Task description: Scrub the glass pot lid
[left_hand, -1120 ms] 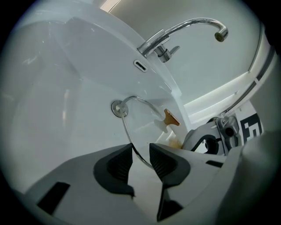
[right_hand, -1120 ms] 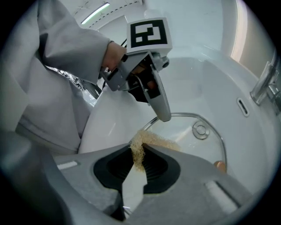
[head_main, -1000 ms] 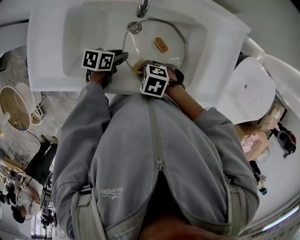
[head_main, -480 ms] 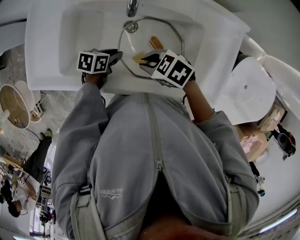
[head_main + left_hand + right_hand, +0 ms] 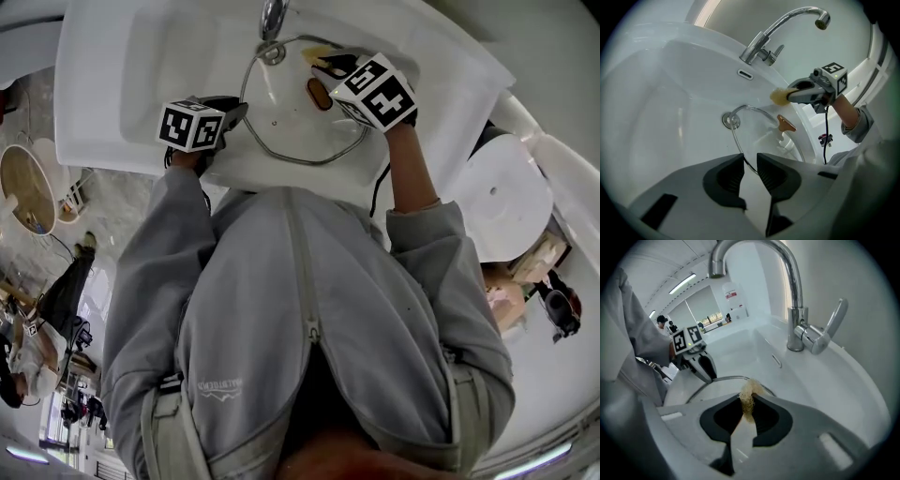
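I see the white sink (image 5: 112,84) filling the top of the head view, with wide bare basin out to 9 o'clock and a narrower strip toward 3 o'clock before its rim. The glass lid (image 5: 281,112) lies in the middle of the bowl. Its metal edge at 12 o'clock sits close under the tap (image 5: 273,17), by the drain (image 5: 731,120).

My left gripper (image 5: 242,111) is at the lid's 9 o'clock edge. In its own view the rim runs between the jaws, which have just been closing and show a narrow gap, so I can't call them biting.

My right gripper (image 5: 323,64) is at about 1 o'clock over the lid, close to the tap and the back wall, jaws pinched tight on a yellow sponge (image 5: 749,394). The lid's tan knob (image 5: 320,94) sits just below it.
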`<action>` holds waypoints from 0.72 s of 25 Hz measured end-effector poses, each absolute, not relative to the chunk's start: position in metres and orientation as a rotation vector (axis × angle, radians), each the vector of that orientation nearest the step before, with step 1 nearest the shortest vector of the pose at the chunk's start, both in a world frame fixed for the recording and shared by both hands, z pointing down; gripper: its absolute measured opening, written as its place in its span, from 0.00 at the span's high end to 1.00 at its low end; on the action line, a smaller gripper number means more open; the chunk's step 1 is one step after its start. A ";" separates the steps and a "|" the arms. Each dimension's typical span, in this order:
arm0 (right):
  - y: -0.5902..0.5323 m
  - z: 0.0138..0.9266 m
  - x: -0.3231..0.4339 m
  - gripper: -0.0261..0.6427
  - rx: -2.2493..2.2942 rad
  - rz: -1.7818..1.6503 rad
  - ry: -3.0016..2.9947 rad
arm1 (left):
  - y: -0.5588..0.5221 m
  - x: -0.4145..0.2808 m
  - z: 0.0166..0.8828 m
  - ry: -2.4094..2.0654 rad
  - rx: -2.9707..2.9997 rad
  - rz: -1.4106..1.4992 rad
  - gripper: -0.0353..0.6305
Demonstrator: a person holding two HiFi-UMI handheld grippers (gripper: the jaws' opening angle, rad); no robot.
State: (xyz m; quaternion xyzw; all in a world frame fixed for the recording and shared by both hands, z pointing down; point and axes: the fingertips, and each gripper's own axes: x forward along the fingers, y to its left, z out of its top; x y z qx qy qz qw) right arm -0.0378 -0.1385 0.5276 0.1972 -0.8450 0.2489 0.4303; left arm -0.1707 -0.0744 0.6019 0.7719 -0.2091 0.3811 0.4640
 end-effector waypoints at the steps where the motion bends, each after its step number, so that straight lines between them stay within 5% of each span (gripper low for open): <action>1: -0.145 0.539 -0.035 0.89 0.498 0.612 -2.086 | -0.074 -0.171 0.602 -0.514 1.898 0.944 0.82; 18: -0.148 0.626 -0.030 0.89 0.450 0.826 -1.903 | -0.072 -0.176 0.605 -0.550 1.903 1.007 0.86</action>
